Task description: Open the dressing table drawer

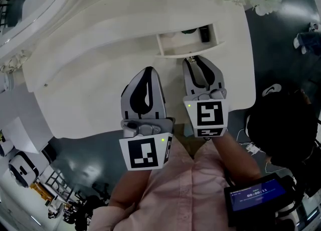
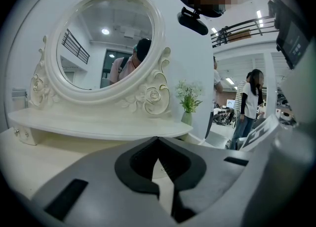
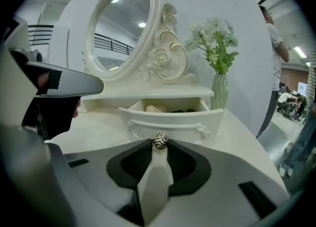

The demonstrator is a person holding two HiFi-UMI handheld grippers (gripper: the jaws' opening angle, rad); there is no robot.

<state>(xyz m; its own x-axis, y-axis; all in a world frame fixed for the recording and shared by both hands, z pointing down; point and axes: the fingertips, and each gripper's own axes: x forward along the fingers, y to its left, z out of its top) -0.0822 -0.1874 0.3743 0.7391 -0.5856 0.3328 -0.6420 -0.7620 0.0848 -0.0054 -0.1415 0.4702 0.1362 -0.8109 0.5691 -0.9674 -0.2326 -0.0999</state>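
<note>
The white dressing table (image 1: pixel 95 69) has its small drawer (image 1: pixel 188 50) pulled out, showing a pale item (image 3: pixel 155 108) and dark items (image 1: pixel 204 34) inside. The curved drawer front (image 3: pixel 173 121) carries a metal knob (image 3: pixel 159 141). My right gripper (image 3: pixel 159 145) reaches straight to that front, its tips closed on either side of the knob; in the head view the right gripper (image 1: pixel 193 60) meets the drawer front. My left gripper (image 1: pixel 148 70) hovers over the tabletop to the left, shut and empty, and in its own view the left gripper (image 2: pixel 158 139) points toward the oval mirror (image 2: pixel 106 48).
A vase of white flowers (image 3: pixel 218 90) stands on the shelf to the right of the drawer. The table's right edge (image 1: pixel 248 74) drops to a dark floor. People (image 2: pixel 252 102) stand far off to the right. A device with a lit screen (image 1: pixel 256 194) hangs by my waist.
</note>
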